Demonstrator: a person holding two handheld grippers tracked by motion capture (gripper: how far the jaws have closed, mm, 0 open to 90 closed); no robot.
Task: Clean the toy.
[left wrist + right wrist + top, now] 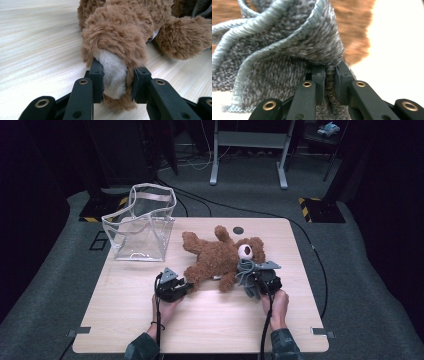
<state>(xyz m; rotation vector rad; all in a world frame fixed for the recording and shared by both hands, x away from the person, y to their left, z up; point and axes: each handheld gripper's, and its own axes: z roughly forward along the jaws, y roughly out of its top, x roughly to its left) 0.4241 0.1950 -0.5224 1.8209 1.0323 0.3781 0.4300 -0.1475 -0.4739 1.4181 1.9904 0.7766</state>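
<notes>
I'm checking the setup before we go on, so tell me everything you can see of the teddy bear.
The teddy bear is brown, shaggy plush with a pale muzzle and a cream foot sole. It lies sprawled on the wooden table, limbs spread, right of the clear bag. The left tool clamps one foot; the right tool pinches the grey knitted scarf at its neck.

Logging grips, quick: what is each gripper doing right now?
Left gripper: shut on the teddy bear's foot.
Right gripper: shut on the grey knitted scarf.
</notes>
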